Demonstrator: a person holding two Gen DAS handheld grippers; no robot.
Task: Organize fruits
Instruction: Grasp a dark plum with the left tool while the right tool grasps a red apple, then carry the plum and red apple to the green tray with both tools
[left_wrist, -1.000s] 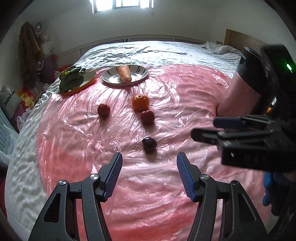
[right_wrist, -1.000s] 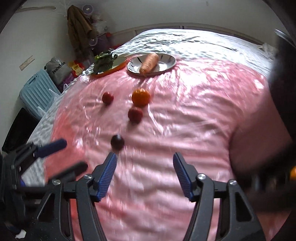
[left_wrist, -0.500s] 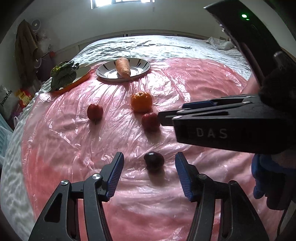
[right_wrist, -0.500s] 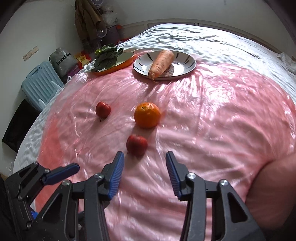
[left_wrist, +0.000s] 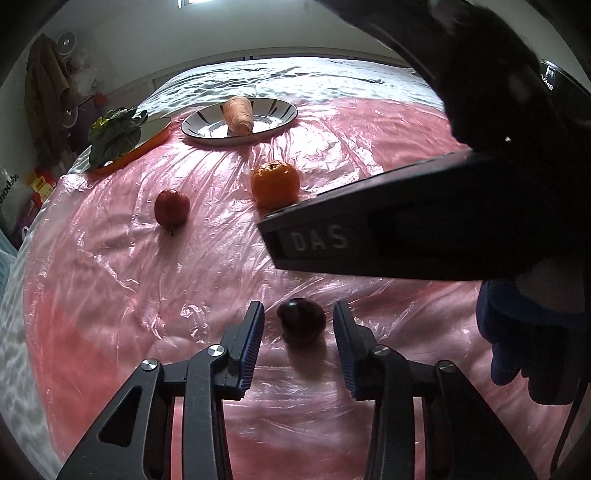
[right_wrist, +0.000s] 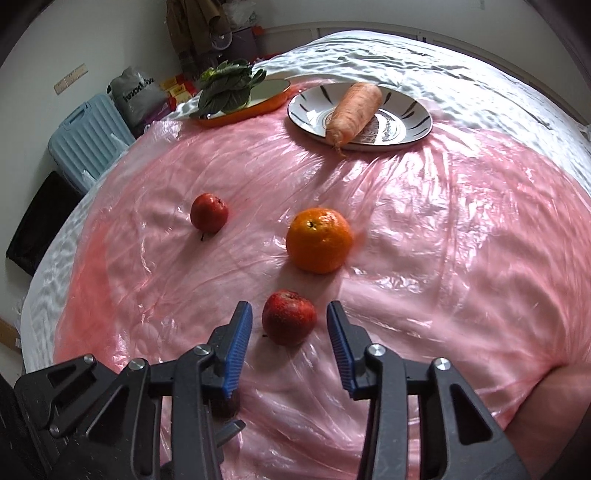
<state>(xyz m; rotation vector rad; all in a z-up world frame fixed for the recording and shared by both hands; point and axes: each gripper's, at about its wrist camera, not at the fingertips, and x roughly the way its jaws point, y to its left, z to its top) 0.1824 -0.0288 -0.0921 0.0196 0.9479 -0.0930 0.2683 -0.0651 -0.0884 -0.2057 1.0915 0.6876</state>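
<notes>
Pink plastic sheet (right_wrist: 461, 229) covers a big bed (right_wrist: 424, 59), and the fruit sits on it. At the far end a striped plate (right_wrist: 413, 122) holds a carrot (right_wrist: 354, 110), and an orange tray (right_wrist: 258, 105) beside it holds green leaves (right_wrist: 229, 88). The left tongs (left_wrist: 298, 325) reach low and flat over the sheet, fingers pointing toward the plates. They are spread apart, with a dark plum (left_wrist: 301, 319) between the blue pads (left_wrist: 251, 347); neither pad touches it. The right tongs (right_wrist: 290, 326) also reach forward low over the sheet, just past the left ones, so their black body crosses the left camera's view. They are spread too, with a red apple (right_wrist: 289, 316) sitting between the pads, not pinched. An orange (right_wrist: 319, 240) lies just behind that apple, and a second small red apple (right_wrist: 209, 212) lies off to the left, well apart. A blue suitcase (right_wrist: 88, 136) stands by the wall beside the bed. Half a second ago the plum sat a little ahead of the left tongs; now it is right between the fingers, which have closed in somewhat. The right tongs have also come forward, so the apple that was just in front of their tips is now between them.
</notes>
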